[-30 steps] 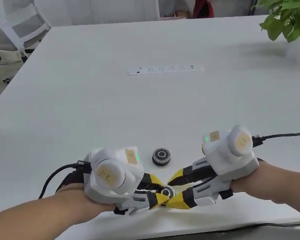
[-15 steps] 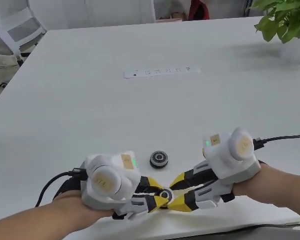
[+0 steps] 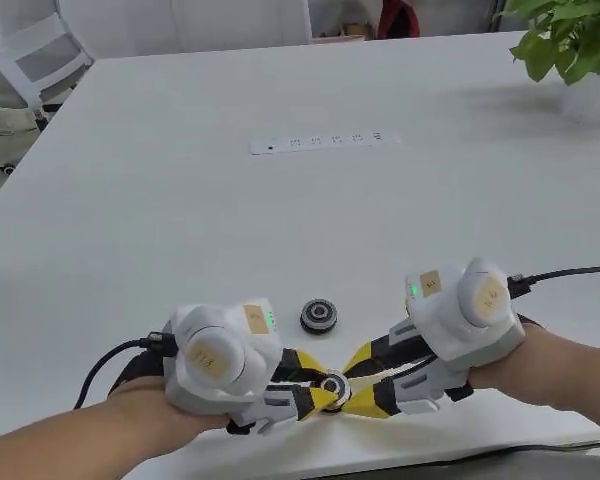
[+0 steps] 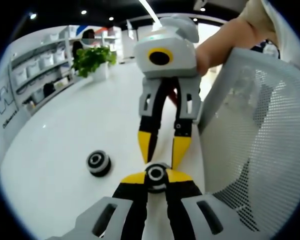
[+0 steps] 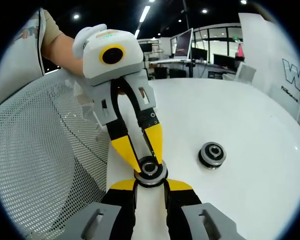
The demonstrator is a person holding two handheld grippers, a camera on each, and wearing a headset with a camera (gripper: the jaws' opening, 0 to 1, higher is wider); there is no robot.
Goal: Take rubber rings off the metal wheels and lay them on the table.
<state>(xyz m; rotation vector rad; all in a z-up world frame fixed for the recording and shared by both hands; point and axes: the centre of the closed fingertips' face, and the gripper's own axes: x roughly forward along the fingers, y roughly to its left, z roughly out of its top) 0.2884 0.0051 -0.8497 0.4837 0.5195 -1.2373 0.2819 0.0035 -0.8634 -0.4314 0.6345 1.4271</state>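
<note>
The white table (image 3: 180, 220) carries everything near its front edge. The left gripper (image 3: 317, 382) and right gripper (image 3: 357, 382) meet tip to tip there, each pair of jaws nearly closed, pinching 1 small wheel (image 3: 333, 385) between them. A 2nd wheel (image 3: 319, 315) lies flat just beyond, untouched.

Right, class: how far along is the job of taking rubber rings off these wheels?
Done: nothing yet, as both wheels appear to have their dark rings on. In hand: the left tongs and right tongs are closed on the held wheel at the near edge of the table. Left: pull that ring, lay it down, then do the second wheel, lying apart, untouched.
</note>
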